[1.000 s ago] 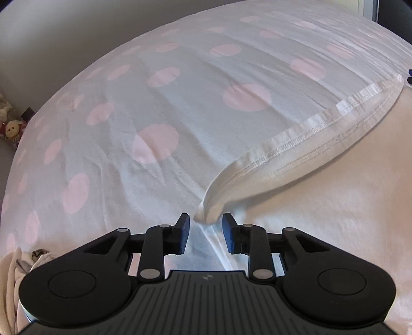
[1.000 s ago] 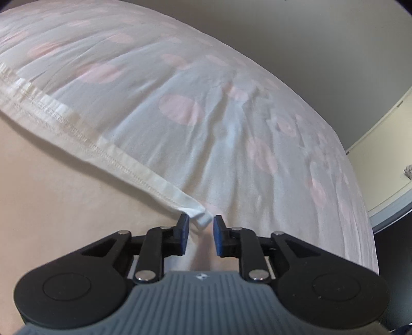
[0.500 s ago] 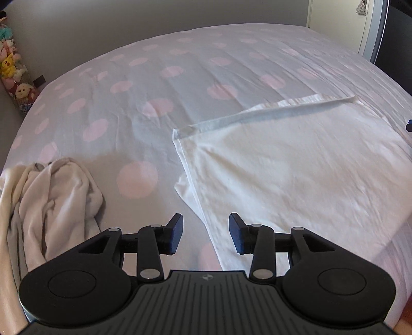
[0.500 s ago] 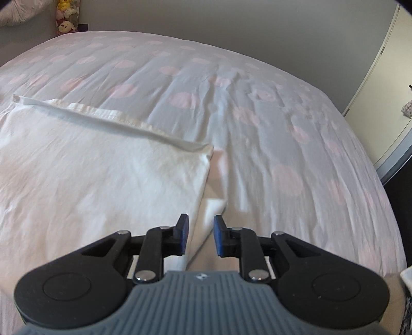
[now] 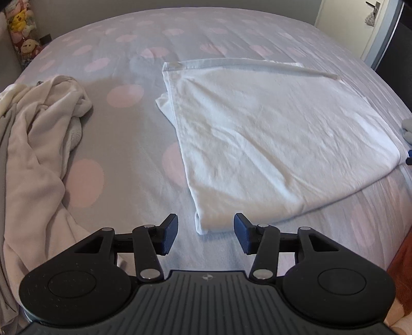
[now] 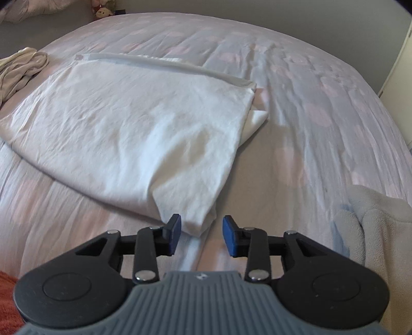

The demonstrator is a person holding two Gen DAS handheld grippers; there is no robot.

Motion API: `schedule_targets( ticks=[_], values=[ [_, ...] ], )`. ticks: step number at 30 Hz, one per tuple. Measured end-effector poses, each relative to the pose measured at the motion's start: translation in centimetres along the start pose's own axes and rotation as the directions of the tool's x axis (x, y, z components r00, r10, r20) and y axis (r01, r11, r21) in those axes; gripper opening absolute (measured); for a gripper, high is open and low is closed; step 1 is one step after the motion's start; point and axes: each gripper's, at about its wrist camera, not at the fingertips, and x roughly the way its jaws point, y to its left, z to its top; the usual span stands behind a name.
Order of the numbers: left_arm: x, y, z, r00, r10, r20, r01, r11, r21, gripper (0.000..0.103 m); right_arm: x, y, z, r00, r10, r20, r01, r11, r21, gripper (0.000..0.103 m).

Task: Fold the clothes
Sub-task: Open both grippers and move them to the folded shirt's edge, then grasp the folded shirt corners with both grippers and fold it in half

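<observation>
White garment (image 5: 270, 134) lies doubled over on polka-dot bed (image 5: 123, 159), hem at 12 o'clock, fold edge near. Left tool (image 5: 205, 233) and right tool (image 6: 201, 232) spread, empty, at near corners. Further folds likely left; cream heap (image 5: 38, 134) at 9 o'clock unfolded.

This is a bedroom in a home. A wide bed (image 5: 123, 144) fills both views, covered with a pale sheet printed with pink dots, and clothes lie on it: a folded white garment (image 5: 270, 134) in the middle and a crumpled cream one (image 5: 38, 134) to the side. Stuffed toys (image 5: 22, 33) sit by the grey wall, and a door (image 5: 342, 23) shows in the far corner.
</observation>
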Motion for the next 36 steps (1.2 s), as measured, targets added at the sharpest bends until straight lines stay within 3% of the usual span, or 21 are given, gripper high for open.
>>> schedule_targets(
  ticks=[8, 10, 11, 13, 20, 22, 27, 36],
  values=[
    [1.6, -1.7, -0.3, 1.000, 0.022, 0.012, -0.023, 0.996, 0.089, 0.046, 1.0, -0.2, -1.0, 0.999, 0.036, 0.033, -0.036, 0.999, 0.004, 0.038],
    [2.3, -1.9, -0.3, 0.999, 0.032, -0.016, -0.030, 0.994, 0.101, 0.027, 1.1, -0.1, -1.1, 0.998, 0.044, 0.036, -0.044, 0.999, -0.007, 0.030],
    [2.5, -2.0, -0.3, 0.999, 0.042, -0.026, -0.039, 0.994, 0.104, 0.024, 1.1, 0.0, -1.2, 0.998, 0.049, 0.036, -0.048, 0.999, -0.010, 0.016],
    [2.8, -2.1, -0.4, 0.997, 0.065, -0.039, -0.060, 0.992, 0.110, 0.006, 1.2, 0.0, -1.3, 0.998, 0.053, 0.036, -0.052, 0.999, -0.010, 0.012],
    [0.9, -2.6, -0.2, 0.994, 0.105, 0.021, -0.107, 0.978, 0.179, 0.004, -0.4, -0.4, -0.2, 0.999, 0.031, 0.042, -0.030, 0.999, -0.019, 0.006],
    [1.4, -2.5, -0.3, 0.995, 0.101, -0.002, -0.099, 0.978, 0.182, 0.004, -1.2, -0.6, 0.4, 0.999, 0.022, 0.038, -0.021, 0.999, -0.037, 0.006],
    [2.6, -2.3, -0.4, 0.994, 0.092, -0.060, -0.079, 0.979, 0.188, 0.004, 0.5, 0.0, 0.4, 0.998, -0.006, -0.066, -0.001, 0.994, -0.105, 0.005],
    [3.5, -1.2, -0.3, 0.990, 0.071, -0.123, -0.051, 0.986, 0.158, 0.005, 3.2, -0.3, -1.3, 0.992, 0.018, -0.126, -0.023, 0.999, -0.041, 0.006]
  ],
)
